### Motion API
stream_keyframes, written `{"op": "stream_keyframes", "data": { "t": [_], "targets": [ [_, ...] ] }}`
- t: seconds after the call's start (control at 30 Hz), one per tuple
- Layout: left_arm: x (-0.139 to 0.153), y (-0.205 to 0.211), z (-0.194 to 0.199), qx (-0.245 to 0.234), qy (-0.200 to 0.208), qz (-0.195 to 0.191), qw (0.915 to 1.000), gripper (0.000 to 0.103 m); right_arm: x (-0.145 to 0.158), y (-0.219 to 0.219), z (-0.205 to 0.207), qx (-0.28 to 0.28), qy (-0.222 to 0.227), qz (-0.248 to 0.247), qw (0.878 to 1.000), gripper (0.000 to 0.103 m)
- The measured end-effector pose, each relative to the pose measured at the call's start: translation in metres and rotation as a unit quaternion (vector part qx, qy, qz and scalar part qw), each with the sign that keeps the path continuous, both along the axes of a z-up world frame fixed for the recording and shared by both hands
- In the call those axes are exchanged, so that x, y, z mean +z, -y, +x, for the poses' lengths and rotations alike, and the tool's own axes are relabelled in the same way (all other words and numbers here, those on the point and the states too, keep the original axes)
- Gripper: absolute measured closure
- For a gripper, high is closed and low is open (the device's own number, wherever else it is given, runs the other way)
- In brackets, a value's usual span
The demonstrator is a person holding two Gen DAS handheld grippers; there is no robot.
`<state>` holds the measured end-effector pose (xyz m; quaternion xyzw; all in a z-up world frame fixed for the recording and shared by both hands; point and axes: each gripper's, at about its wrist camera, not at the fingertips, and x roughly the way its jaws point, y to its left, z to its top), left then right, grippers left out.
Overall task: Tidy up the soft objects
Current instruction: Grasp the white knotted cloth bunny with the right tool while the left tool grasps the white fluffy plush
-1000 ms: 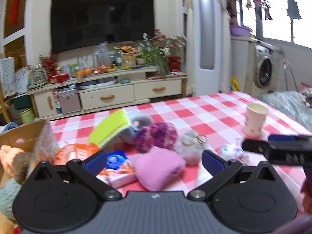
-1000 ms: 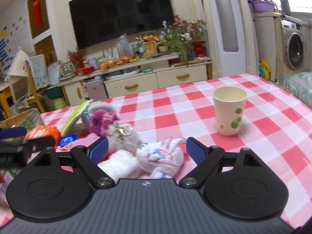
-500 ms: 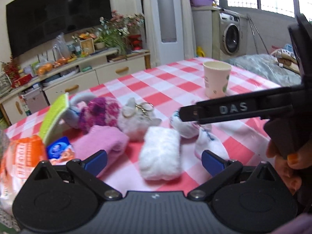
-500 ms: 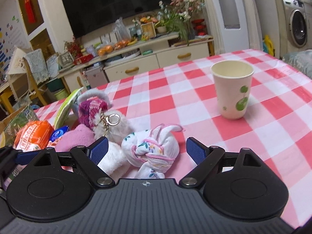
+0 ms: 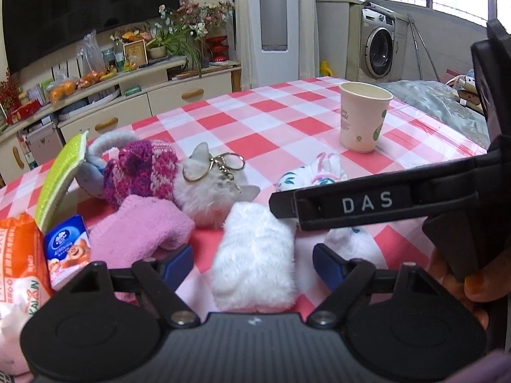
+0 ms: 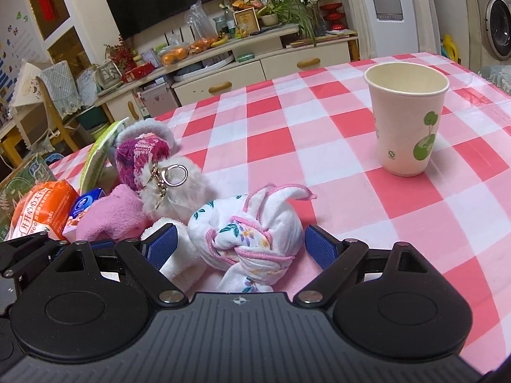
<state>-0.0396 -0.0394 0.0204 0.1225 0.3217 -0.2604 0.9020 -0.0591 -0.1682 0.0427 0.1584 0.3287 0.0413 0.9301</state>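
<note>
Both grippers come in low over the checked counter toward a pile of soft items. The left gripper straddles the white fluffy roll; its jaws have just been closing, but the pads sit clear of the fur on both sides, so nothing is grasped yet. The right gripper has its jaws released wide around the knotted floral cloth, pads just beside it, not pressing. The pink fuzzy sock lies just left of the roll, touching the furry keychain toy, with the purple knit piece behind it. A paper cup stands well apart on the right. To do this well: centre each pad pair on the bulk of its item, push down a bit before squeezing so the soft material bunches between the pads instead of slipping out. Left pad risks catching the pink sock too, so keep it inside that edge. Right pad should close across the knot, not on the loose tail. Lift straight up and watch that the grippers don't collide, as they sit close.
</note>
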Motion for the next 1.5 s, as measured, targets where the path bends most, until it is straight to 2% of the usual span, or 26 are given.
{"op": "stream_keyframes", "data": {
  "t": [0.07, 0.17, 0.23, 0.43, 0.53, 0.7, 0.93, 1.17, 1.5],
  "targets": [
    [-0.002, 0.000, 0.003, 0.002, -0.008, -0.001, 1.0000, 0.030, 0.000, 0.000, 0.001, -0.001, 0.000, -0.003, 1.000, 0.000],
    [-0.006, -0.001, 0.007, 0.010, -0.023, 0.000, 0.9997, 0.033, -0.001, -0.001, 0.003, 0.000, -0.001, -0.007, 1.000, 0.000],
    [-0.008, -0.002, 0.010, 0.013, -0.031, -0.003, 0.9994, 0.043, 0.000, -0.001, 0.003, 0.001, 0.000, -0.009, 1.000, 0.000],
    [-0.009, -0.005, 0.012, 0.020, -0.043, -0.010, 0.9988, 0.055, -0.003, -0.003, 0.006, 0.008, -0.001, -0.014, 1.000, 0.000],
    [-0.008, -0.008, 0.013, 0.022, -0.048, -0.016, 0.9985, 0.057, -0.003, -0.002, 0.008, 0.008, 0.000, -0.014, 1.000, 0.007],
    [-0.007, -0.014, 0.014, 0.028, -0.055, -0.026, 0.9977, 0.058, -0.003, -0.003, 0.009, 0.007, 0.001, -0.010, 1.000, 0.009],
    [-0.001, -0.023, 0.012, 0.040, -0.056, -0.041, 0.9968, 0.058, -0.004, 0.002, 0.009, -0.001, 0.000, 0.006, 1.000, 0.010],
    [0.009, -0.032, 0.006, 0.042, -0.048, -0.057, 0.9963, 0.058, 0.001, 0.008, 0.007, -0.010, 0.008, 0.048, 0.999, 0.010],
    [0.028, -0.055, -0.001, 0.055, -0.024, -0.083, 0.9948, 0.058, 0.012, -0.003, 0.003, -0.004, 0.030, 0.045, 0.999, 0.010]
  ]
}}
